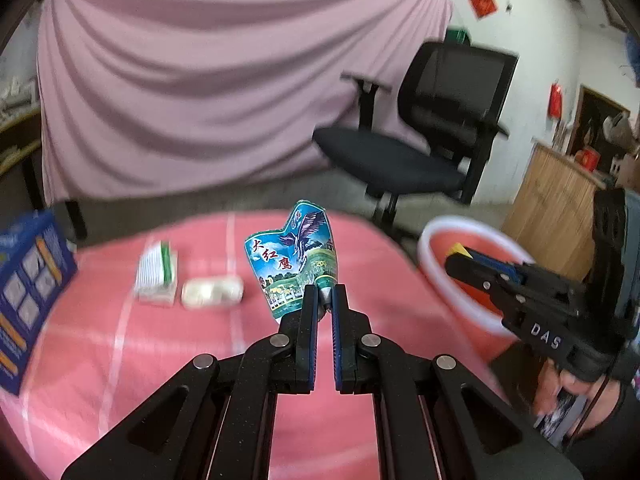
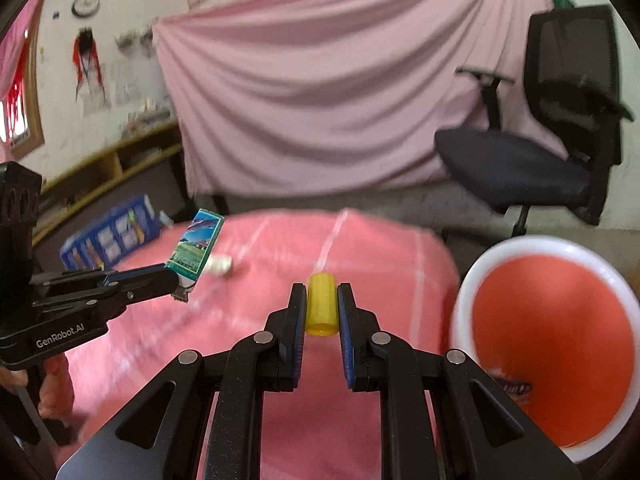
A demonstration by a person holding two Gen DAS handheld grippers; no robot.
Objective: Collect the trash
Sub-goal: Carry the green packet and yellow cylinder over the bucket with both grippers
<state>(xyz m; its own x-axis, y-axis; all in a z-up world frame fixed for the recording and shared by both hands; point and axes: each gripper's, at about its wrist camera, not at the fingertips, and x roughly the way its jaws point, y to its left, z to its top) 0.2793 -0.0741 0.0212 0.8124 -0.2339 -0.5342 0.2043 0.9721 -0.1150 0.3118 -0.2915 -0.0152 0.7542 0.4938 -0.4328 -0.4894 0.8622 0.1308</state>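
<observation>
Left gripper [image 1: 325, 300] pinched tight on blue-green wrapper [image 1: 296, 256], held upright above pink table [image 1: 120, 344]. Right gripper [image 2: 322, 308] clamped around yellow cap [image 2: 321, 305] (lying lengthwise between pads), beside red bucket [image 2: 552, 344]. On table: white packet [image 1: 212, 291], green-white pack [image 1: 157, 274], blue box [image 1: 28, 292]. Office chair [image 1: 432, 132] behind.

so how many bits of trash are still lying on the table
2 clearly: a green-and-white carton and a pale wrapped packet right beside it, mid-table. The blue box stands at the left edge. More could be hidden behind the fingers.
</observation>
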